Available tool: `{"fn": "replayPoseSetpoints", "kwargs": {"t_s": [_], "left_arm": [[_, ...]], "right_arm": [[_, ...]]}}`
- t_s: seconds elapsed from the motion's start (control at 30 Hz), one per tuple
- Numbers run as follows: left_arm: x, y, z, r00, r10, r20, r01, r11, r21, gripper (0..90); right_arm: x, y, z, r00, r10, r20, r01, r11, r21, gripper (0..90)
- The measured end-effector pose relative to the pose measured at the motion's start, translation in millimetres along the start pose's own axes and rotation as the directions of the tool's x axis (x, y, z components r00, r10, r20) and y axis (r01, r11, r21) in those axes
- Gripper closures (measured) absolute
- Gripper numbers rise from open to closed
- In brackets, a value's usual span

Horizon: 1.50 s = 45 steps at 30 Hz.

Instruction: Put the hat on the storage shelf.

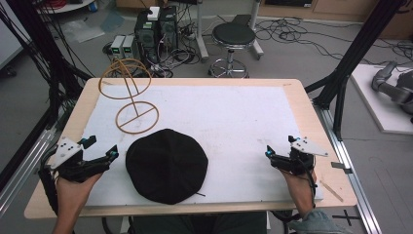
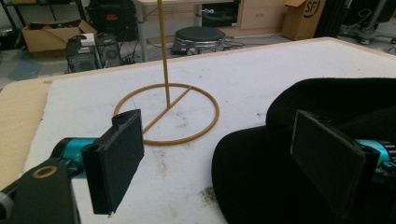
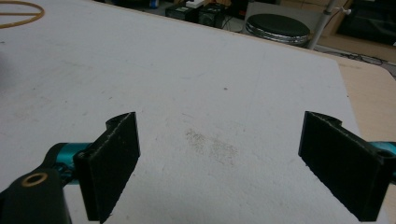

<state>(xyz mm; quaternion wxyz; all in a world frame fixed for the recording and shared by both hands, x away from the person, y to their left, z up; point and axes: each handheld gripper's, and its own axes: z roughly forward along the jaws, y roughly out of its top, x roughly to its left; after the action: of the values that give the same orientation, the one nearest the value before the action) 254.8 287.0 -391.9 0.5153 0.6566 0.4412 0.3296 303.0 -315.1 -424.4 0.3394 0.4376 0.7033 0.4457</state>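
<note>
A black beret (image 1: pixel 166 165) lies flat on the white mat (image 1: pixel 234 117) near the front edge of the table (image 1: pixel 311 122), just in front of the base ring of a wire hat stand (image 1: pixel 131 97). The left gripper (image 1: pixel 100 151) rests just left of the beret, jaws spread wide with nothing between them; in the left gripper view its far jaw overlaps the beret's edge, and whether it touches is unclear. The right gripper (image 1: pixel 269 155), also spread and empty, sits well apart on the right. The stand's top is cut off in the left gripper view.
</note>
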Motion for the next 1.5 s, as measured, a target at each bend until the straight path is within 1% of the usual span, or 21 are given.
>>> {"fn": "replayPoseSetpoints", "kwargs": {"t_s": [0.83,1.1,1.23,1.33,1.37,1.4,1.43,1.47,1.5], "left_arm": [[0.2,-0.1,-0.1,1.0000,0.007,-0.002,-0.007,1.0000,0.001,17.9],[-0.7,0.6,-0.3,1.0000,0.009,0.004,-0.009,1.0000,-0.001,17.9],[-3.7,1.8,0.5,0.9997,0.016,0.017,-0.016,0.9999,-0.006,17.9],[-7.1,3.3,1.3,0.9989,0.034,0.034,-0.034,0.9994,-0.009,17.9],[-8.9,4.0,1.8,0.9983,0.039,0.043,-0.038,0.9992,-0.011,17.9],[-11.4,5.0,2.5,0.9968,0.046,0.065,-0.045,0.9988,-0.019,17.9],[-11.4,5.0,2.5,0.9968,0.046,0.065,-0.045,0.9988,-0.019,17.9],[-13.6,5.7,3.6,0.9952,0.054,0.081,-0.053,0.9983,-0.024,17.9],[-16.6,7.2,5.3,0.9921,0.069,0.105,-0.066,0.9973,-0.032,17.9]], "right_arm": [[0.4,0.1,0.1,1.0000,-0.001,0.001,0.001,1.000,0.004,12.5],[0.4,0.1,0.2,1.0000,-0.002,0.001,0.002,1.000,0.004,12.5],[0.3,0.1,0.1,1.0000,0.000,0.000,0.000,1.000,0.004,12.5],[0.5,0.1,0.3,1.0000,0.002,0.000,-0.002,1.000,0.002,12.4],[0.4,0.1,0.4,1.0000,0.002,0.001,-0.002,1.000,0.003,12.5],[0.5,0.1,0.5,1.0000,0.003,-0.001,-0.003,1.000,0.002,12.4],[0.5,0.1,0.5,1.0000,0.003,-0.001,-0.003,1.000,0.002,12.4],[0.5,0.1,0.5,1.0000,0.002,0.000,-0.002,1.000,0.003,12.4],[0.5,0.0,0.9,1.0000,0.002,-0.005,-0.002,1.000,0.005,12.5]]}}
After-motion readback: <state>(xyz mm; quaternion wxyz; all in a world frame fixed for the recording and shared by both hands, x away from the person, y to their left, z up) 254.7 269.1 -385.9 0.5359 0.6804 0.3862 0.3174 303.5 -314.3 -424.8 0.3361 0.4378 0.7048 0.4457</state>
